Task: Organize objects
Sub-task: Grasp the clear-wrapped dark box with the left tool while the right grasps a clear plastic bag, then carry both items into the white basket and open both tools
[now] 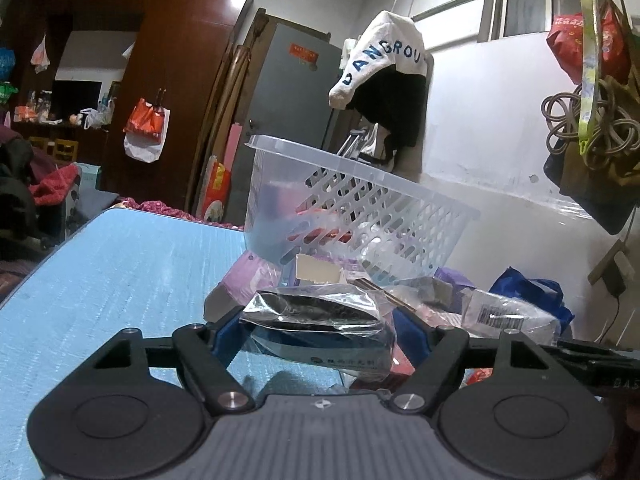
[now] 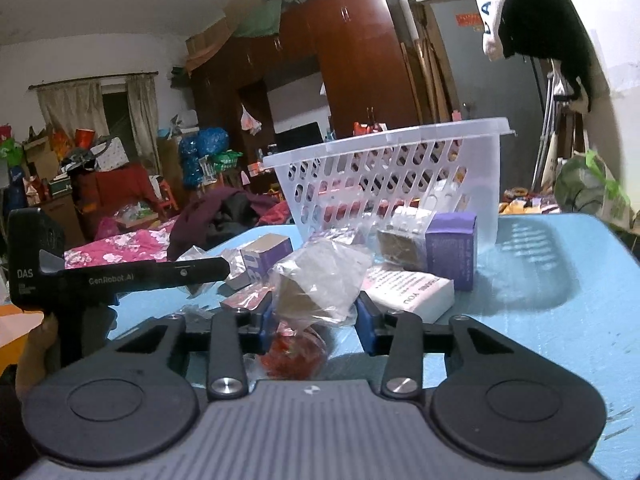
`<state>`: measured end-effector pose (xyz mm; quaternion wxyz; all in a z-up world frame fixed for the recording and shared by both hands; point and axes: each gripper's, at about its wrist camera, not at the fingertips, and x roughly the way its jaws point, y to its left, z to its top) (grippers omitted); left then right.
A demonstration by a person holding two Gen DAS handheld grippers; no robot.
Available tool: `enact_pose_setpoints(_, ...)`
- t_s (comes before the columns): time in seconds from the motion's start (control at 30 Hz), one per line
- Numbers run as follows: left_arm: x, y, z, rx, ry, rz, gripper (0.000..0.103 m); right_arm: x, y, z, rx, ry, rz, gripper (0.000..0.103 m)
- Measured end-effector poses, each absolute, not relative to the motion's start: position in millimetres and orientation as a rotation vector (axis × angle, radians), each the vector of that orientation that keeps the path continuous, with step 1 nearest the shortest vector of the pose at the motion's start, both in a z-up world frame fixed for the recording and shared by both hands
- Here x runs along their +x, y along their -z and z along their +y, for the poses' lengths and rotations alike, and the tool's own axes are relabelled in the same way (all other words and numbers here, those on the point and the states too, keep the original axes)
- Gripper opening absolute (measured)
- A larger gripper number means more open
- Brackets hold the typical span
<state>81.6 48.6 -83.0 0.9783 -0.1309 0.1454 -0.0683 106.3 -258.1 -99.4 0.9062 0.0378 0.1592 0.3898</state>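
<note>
My left gripper (image 1: 316, 334) is shut on a blue-and-white box wrapped in crinkled clear plastic (image 1: 320, 320), its blue pads (image 1: 224, 338) pressed against both ends. My right gripper (image 2: 316, 320) is shut on a brown box in a clear bag (image 2: 320, 284), just above the blue table (image 2: 560, 320). A red packet (image 2: 296, 354) lies under that bag. Behind the pile stands a clear slotted plastic basket (image 2: 400, 136), with a few items showing through its wall. In the left wrist view the basket (image 1: 360, 172) stands beyond the held box.
Loose goods crowd the table near the basket: a purple box (image 2: 452, 252), a white printed pack (image 2: 408, 292), a small purple carton (image 2: 266, 256), a pink box (image 1: 248, 280) and a barcoded packet (image 1: 504, 316). The black side of the left tool (image 2: 120, 276) reaches in at the left.
</note>
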Motion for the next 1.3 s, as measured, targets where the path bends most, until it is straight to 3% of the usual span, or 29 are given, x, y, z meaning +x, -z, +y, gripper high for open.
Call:
enact_pose_setpoints(0.73, 69.4, 66.4, 46.2, -0.252, 0.172, 0.195, 0.081, 87.2, 85.6, -264.2, -0.022, -0.767, 0.148, 0.042)
enact_pose_setpoints(1.13, 177.2, -57.0, 41.8, -0.198, 0.204, 0.114, 0.081, 182.9, -23.0, -226.2, -0.073, -0.713, 0.054, 0.043)
enact_pose_setpoints(1.2, 211.6, -62.3, 38.4, -0.18, 0.152, 0.155, 0.088, 208.7, -30.2, -216.0, -0.088, -0.693, 0.083, 0.05)
enact_pose_setpoints(1.23, 227.6, -60.4, 36.2, -0.164, 0.136, 0.191, 0.092, 220.1, -30.5, -209.6, -0.113, -0.688, 0.114, 0.063)
enact_pose_setpoints(1.3, 254.8, -49.5, 34.1, -0.147, 0.104, 0.289, 0.096, 233.5, -25.6, -201.6, -0.143, -0.659, 0.132, 0.078)
